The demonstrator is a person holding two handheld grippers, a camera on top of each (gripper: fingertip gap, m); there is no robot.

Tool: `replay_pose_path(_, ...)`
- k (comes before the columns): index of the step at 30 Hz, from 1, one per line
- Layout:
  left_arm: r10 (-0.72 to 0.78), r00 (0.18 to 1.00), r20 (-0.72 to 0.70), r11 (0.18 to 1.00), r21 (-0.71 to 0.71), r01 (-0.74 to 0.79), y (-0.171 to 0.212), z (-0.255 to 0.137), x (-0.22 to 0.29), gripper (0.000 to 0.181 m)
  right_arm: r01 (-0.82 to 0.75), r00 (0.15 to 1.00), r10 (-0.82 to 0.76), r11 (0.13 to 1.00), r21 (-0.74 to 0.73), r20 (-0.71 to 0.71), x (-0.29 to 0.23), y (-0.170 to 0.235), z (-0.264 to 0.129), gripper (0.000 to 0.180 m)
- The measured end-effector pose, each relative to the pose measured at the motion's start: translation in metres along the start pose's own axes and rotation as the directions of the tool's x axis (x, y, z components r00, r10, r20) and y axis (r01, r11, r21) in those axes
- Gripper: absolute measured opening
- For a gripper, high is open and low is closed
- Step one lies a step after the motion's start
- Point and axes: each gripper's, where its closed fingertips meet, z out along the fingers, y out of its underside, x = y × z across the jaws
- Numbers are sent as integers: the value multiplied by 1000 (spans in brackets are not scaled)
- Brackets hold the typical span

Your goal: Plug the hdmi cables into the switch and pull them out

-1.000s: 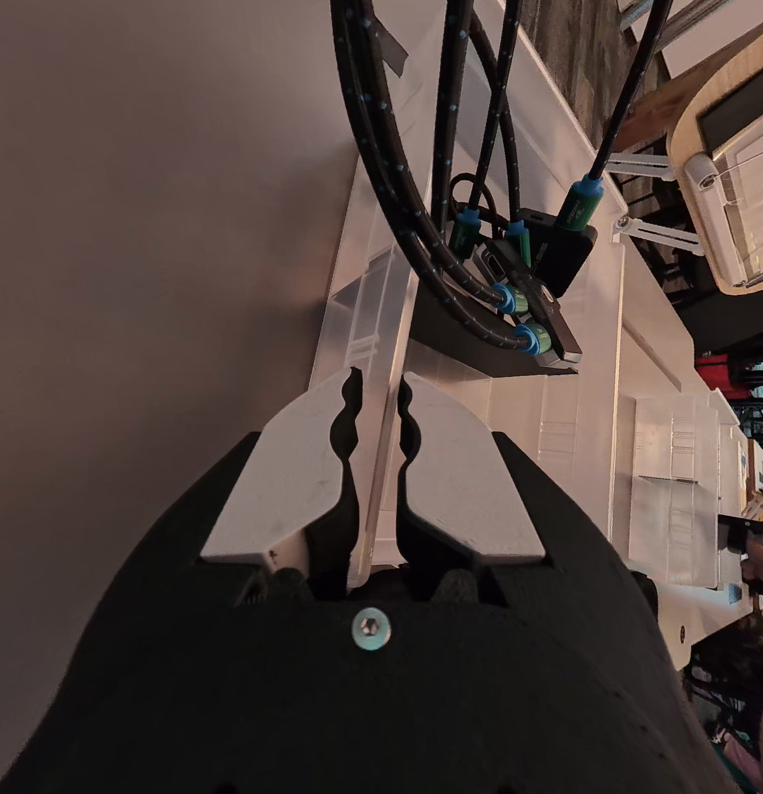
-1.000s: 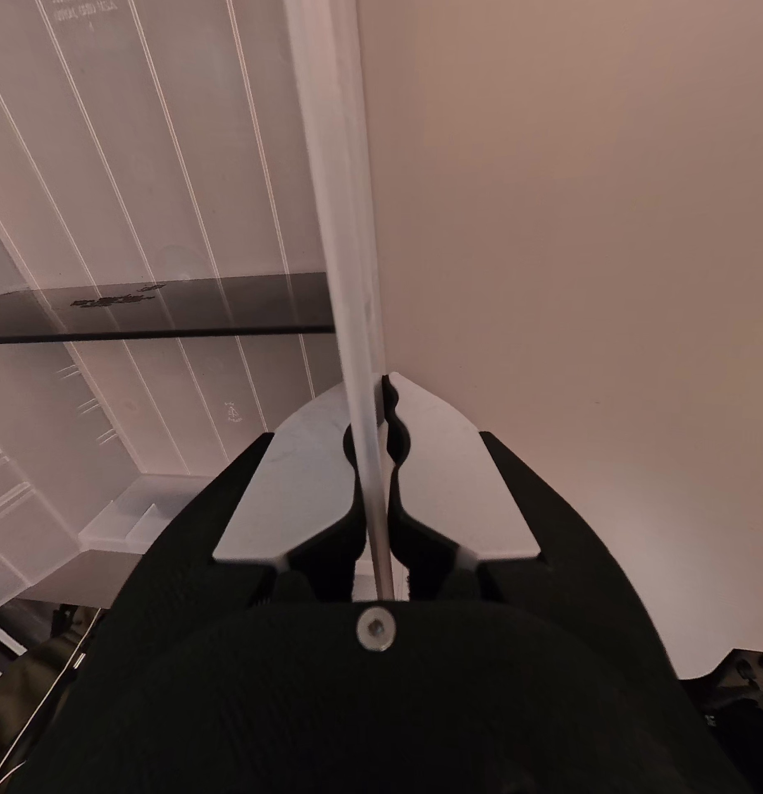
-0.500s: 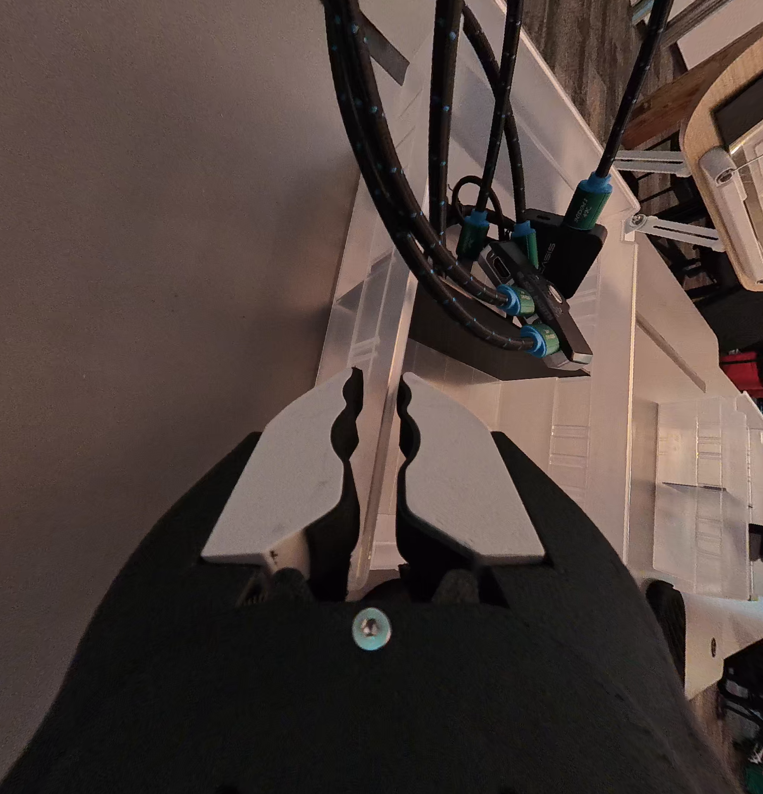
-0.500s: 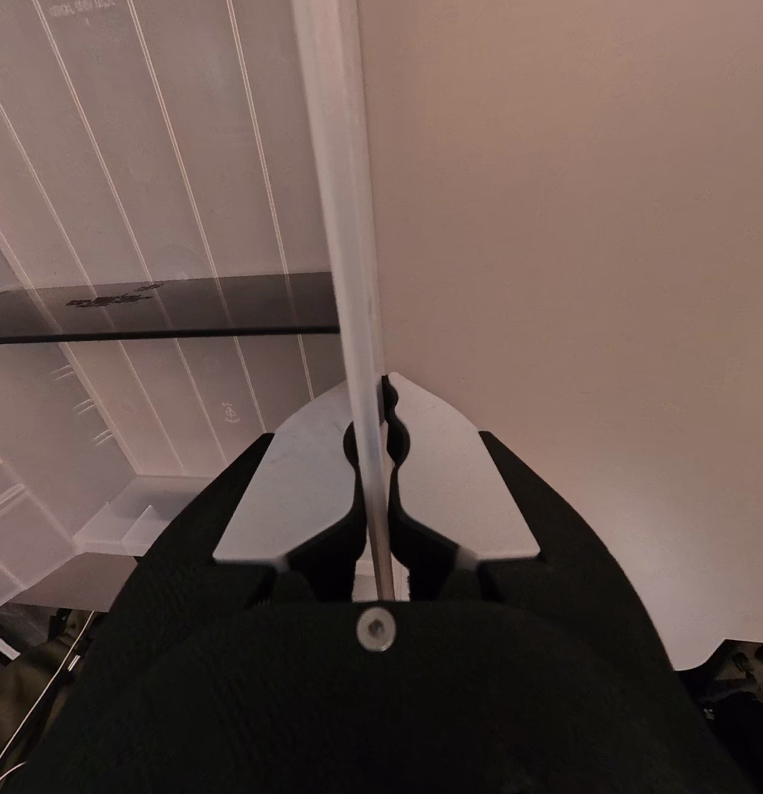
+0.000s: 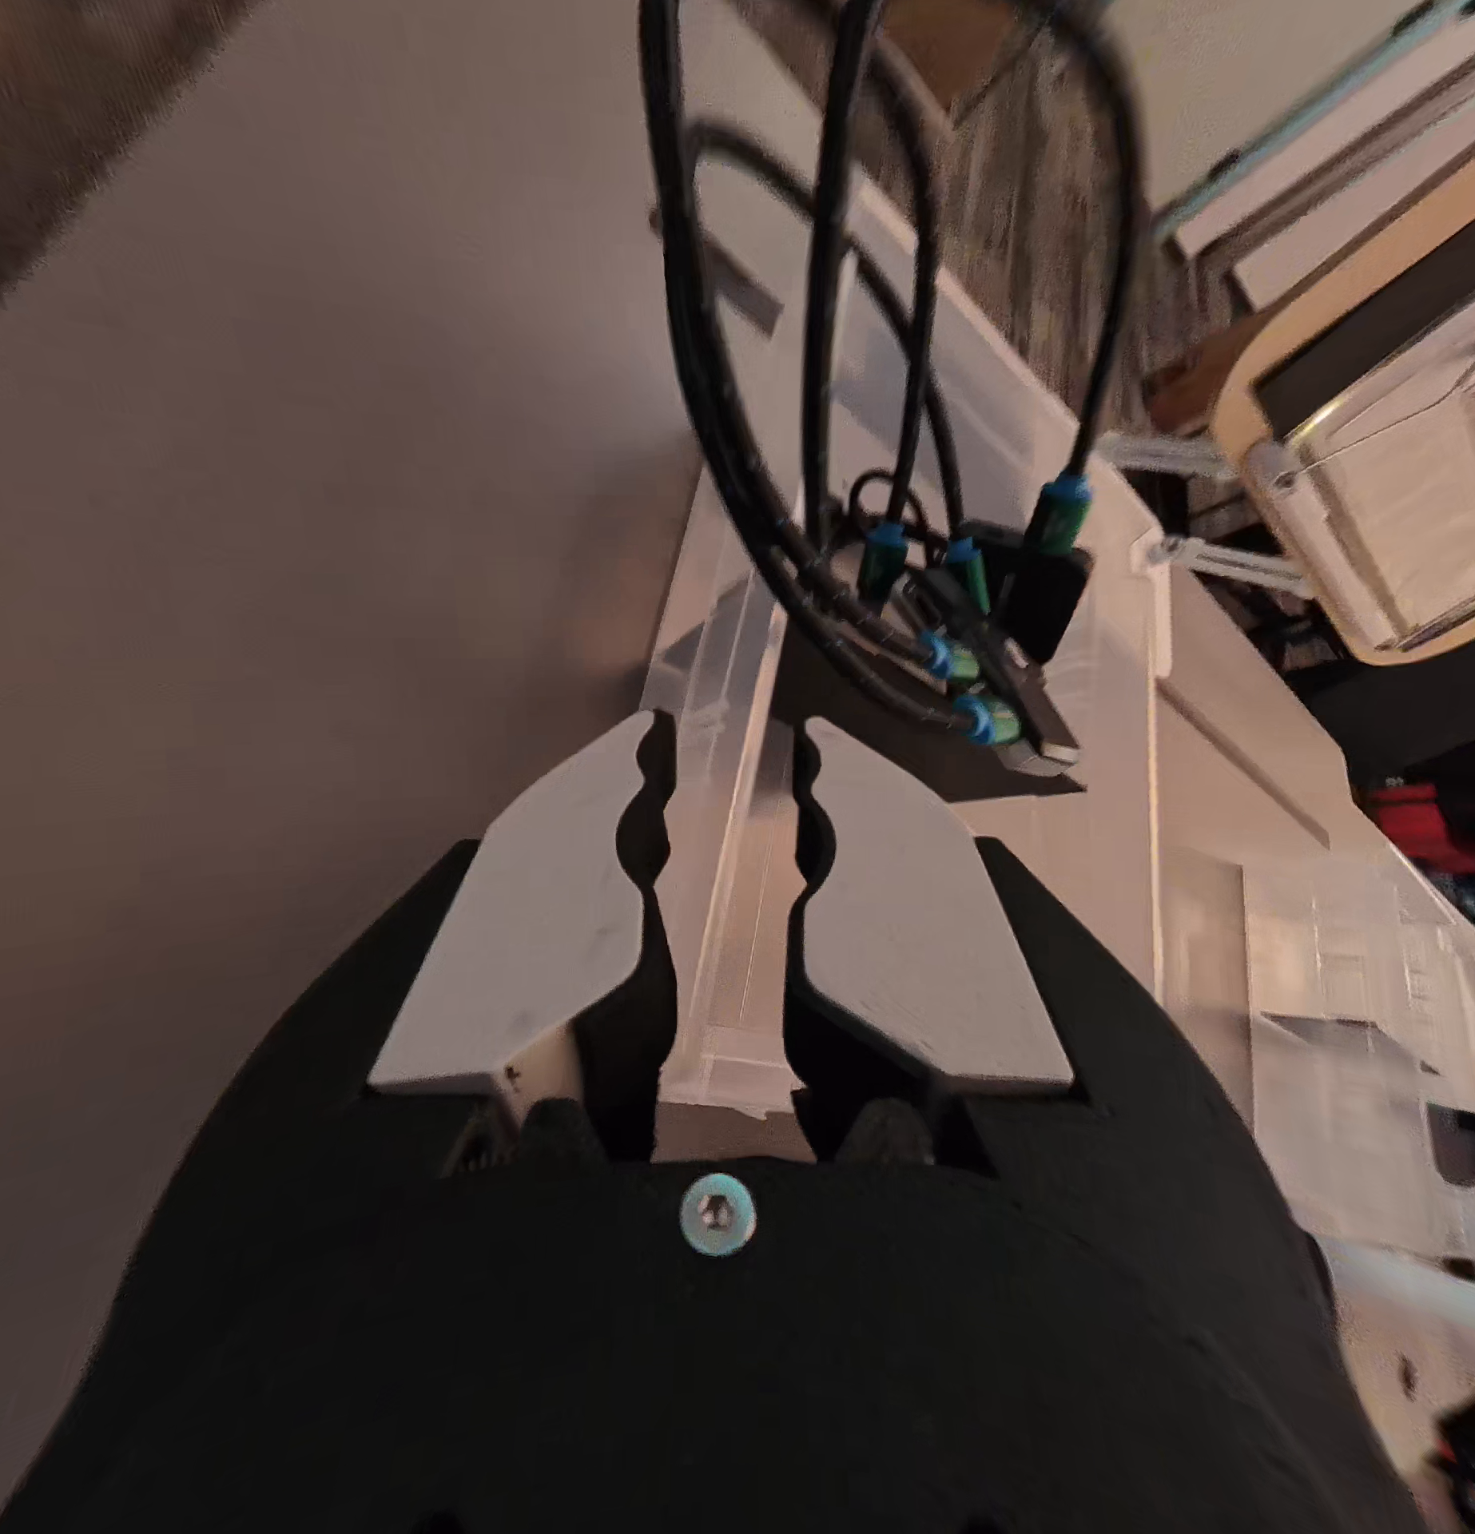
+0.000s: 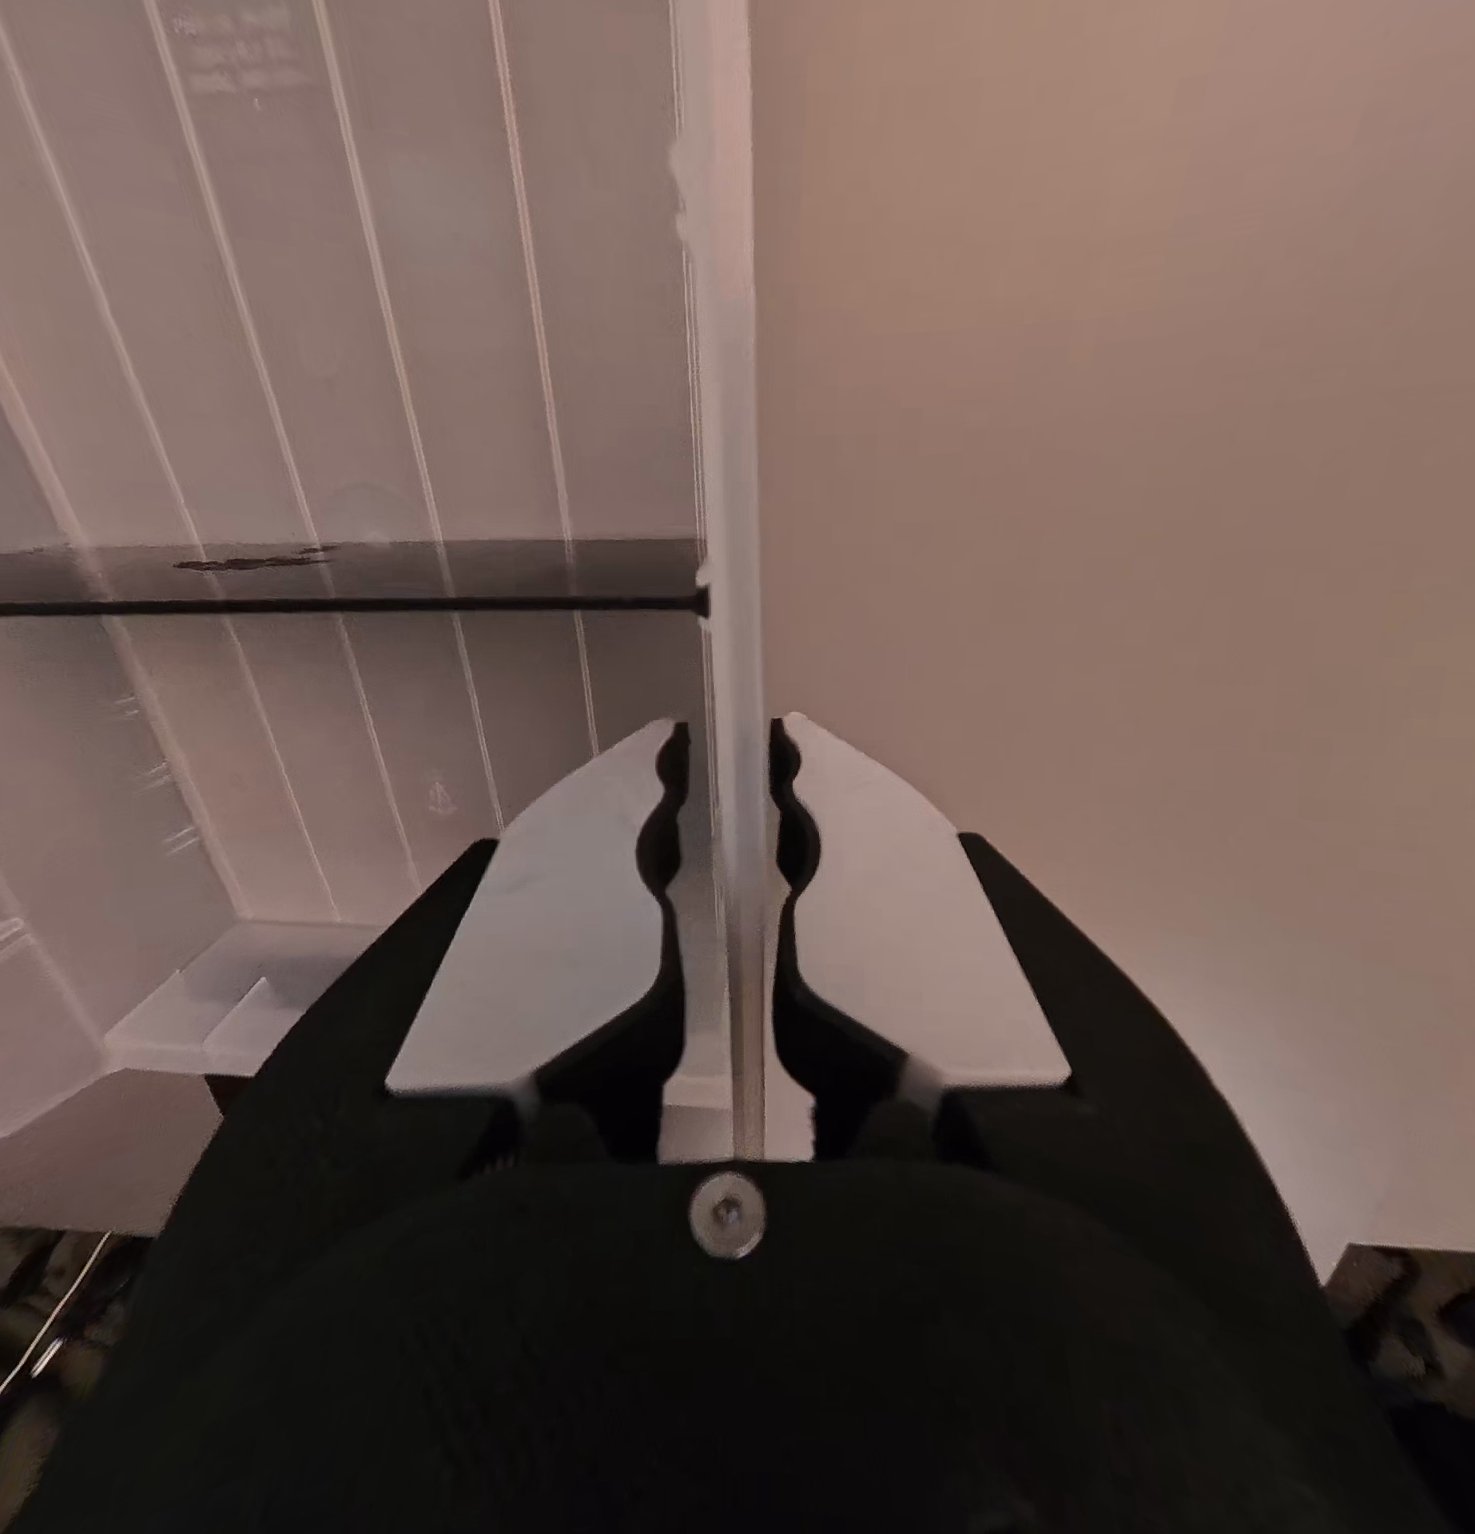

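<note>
A clear plastic bin stands on the table; its rim point(image 5: 734, 830) runs between the fingers of my left gripper point(image 5: 730, 722). The jaws are open, with a gap on each side of the rim. Inside the bin, a black HDMI switch point(image 5: 1041, 598) lies on a dark panel point(image 5: 867, 739). Several black braided cables point(image 5: 717, 373) with blue-green plugs point(image 5: 1062, 515) are in it or lie by it. In the right wrist view, my right gripper point(image 6: 730, 722) is open around the bin's rim point(image 6: 730, 498), and the pads do not touch it. The dark panel point(image 6: 302, 573) shows through the clear wall.
The pale table top point(image 5: 302, 498) lies left of the bin and also shows in the right wrist view point(image 6: 1133, 498). More clear bins point(image 5: 1340, 996) stand to the right. A wood-edged stand with a clear box point(image 5: 1382, 415) is at the upper right.
Both grippers were shut on the bin's rim and have opened, letting it go. The left view has shifted a little and is blurred by motion.
</note>
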Motion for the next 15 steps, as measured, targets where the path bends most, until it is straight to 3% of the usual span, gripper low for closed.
replay_pose_path(5,282,958,-48,936,232,-264,-37,-46,49,31,77,990,-56,984,159,-127,3,-15,-46,29)
replay_pose_path(9,647,762,-27,687,453,-568,-39,-64,122,36,210,963,-121,900,383,-242,-22,-39,-105,29)
replay_pose_path(11,781,621,71,504,516,-693,-24,-55,149,45,361,923,-210,758,543,-322,-57,-59,-144,29)
replay_pose_path(13,865,470,176,336,492,-803,-10,-32,165,51,515,855,-268,552,656,-445,-98,-70,-185,34)
replay_pose_path(15,898,423,122,364,334,-870,9,7,162,68,594,804,-273,351,724,-528,-141,-72,-218,44)
